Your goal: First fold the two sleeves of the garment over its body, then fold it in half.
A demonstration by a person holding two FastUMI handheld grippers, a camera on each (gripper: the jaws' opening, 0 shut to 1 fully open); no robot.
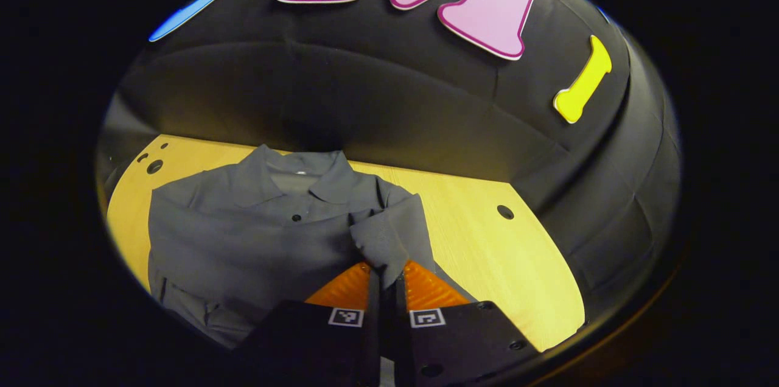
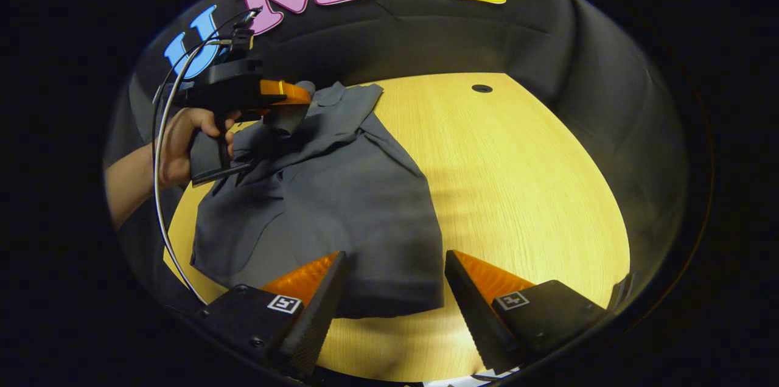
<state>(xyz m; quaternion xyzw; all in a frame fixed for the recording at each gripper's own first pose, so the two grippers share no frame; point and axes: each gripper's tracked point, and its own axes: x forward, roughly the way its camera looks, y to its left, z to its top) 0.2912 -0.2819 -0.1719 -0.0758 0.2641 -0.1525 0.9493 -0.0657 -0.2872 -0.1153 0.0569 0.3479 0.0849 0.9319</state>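
- Shirt fills lower left to centre of left gripper view, flat on wooden table, collar toward the far wall, so the body is laid out as a base to fold onto.
- Sleeve at centre of that view is lifted off the body and pulled inward, pinched at its cuff end by left gripper; orange fingers nearly together with cloth between them, so narrow and holding the sleeve. Judged: a sleeve fold in progress, sleeve not yet laid down.
- Hand at upper left of right gripper view holds that same gripper raised over the collar area, cable looping down from it; height keeps the sleeve from dragging on the body.
- Shirt hem sits lower centre of right gripper view, just ahead of right gripper, which has fingers wide apart, nothing between them, seemingly waiting near the hem for its turn.
- Bare table takes the right half of that view.
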